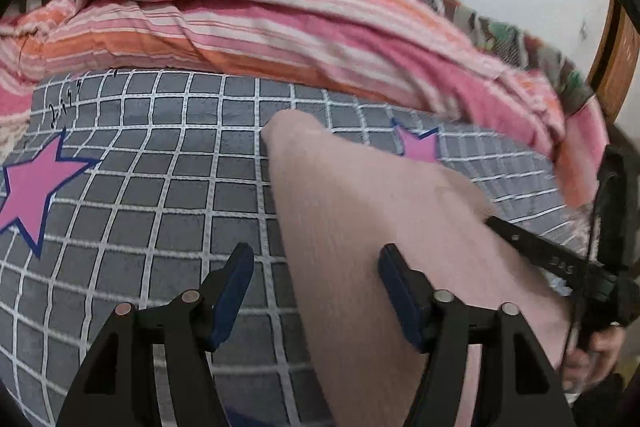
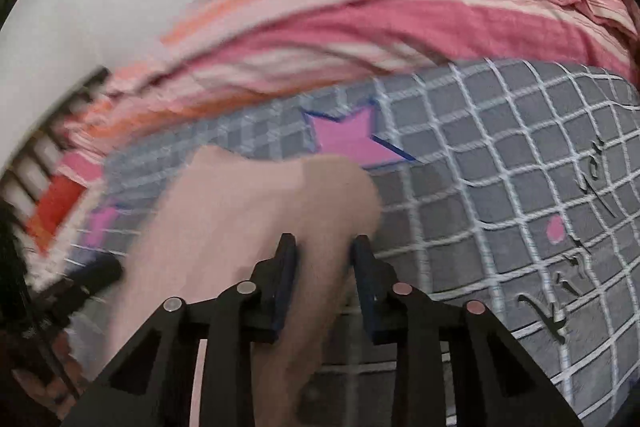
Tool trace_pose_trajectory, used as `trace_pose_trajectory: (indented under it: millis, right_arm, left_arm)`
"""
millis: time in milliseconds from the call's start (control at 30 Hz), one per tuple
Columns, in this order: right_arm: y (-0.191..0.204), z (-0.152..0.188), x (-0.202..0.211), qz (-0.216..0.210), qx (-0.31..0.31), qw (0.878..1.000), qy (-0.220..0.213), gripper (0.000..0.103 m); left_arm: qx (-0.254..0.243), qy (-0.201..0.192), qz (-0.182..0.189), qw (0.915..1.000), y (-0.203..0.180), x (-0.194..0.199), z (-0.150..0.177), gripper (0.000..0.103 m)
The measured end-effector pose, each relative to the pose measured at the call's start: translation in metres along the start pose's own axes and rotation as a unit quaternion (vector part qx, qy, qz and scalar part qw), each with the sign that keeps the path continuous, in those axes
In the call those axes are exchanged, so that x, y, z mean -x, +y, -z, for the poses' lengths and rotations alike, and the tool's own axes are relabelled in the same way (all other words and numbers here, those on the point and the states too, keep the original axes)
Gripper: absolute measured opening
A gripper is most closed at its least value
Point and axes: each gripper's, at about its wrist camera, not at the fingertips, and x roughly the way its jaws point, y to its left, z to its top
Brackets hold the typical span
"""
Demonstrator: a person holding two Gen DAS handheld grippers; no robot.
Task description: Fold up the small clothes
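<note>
A small pale pink garment (image 1: 360,207) lies on a grey checked blanket (image 1: 160,187) with pink stars. My left gripper (image 1: 316,255) is open just above it, its right finger over the cloth and its left finger over bare blanket, with the garment's left edge running between them. In the right wrist view my right gripper (image 2: 325,243) is shut on a bunched fold of the garment (image 2: 240,211), which fills the narrow gap between the pads. The right gripper (image 1: 540,255) also shows at the garment's right edge in the left wrist view, with a hand behind it. The left gripper (image 2: 92,275) is a dark blur at the left.
A pink, orange and white striped quilt (image 1: 280,27) is heaped along the far side of the blanket (image 2: 480,187), with patterned bedding behind it. A wooden headboard (image 1: 616,59) stands at the far right. A white wall lies beyond.
</note>
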Motion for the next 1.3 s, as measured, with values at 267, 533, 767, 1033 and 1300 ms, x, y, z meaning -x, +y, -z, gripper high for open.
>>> trace_pose_trajectory:
  millis: [267, 533, 767, 1033, 1300]
  right_arm:
    - [0.001, 0.005, -0.005, 0.003, 0.010, 1.000, -0.009, 0.028]
    - [-0.002, 0.007, -0.003, -0.005, 0.005, 1.000, -0.016, 0.031]
    - [0.000, 0.010, 0.003, -0.002, 0.011, 1.000, -0.025, 0.033]
    - [0.001, 0.018, 0.028, -0.022, 0.014, 0.998, -0.053, 0.039]
    - [0.000, 0.022, 0.026, -0.011, 0.011, 0.999, -0.049, 0.039]
  left_arm:
    - [0.005, -0.004, -0.006, 1.0000, 0.000, -0.020, -0.002, 0.066]
    - [0.001, -0.017, -0.016, 0.9997, -0.001, -0.019, 0.004, 0.068]
    - [0.007, -0.021, -0.009, 0.9997, 0.003, -0.019, 0.006, 0.069]
    - [0.011, -0.028, -0.007, 0.9995, 0.004, -0.011, 0.014, 0.069]
    - [0.015, -0.018, 0.005, 0.9997, 0.007, -0.012, 0.007, 0.069]
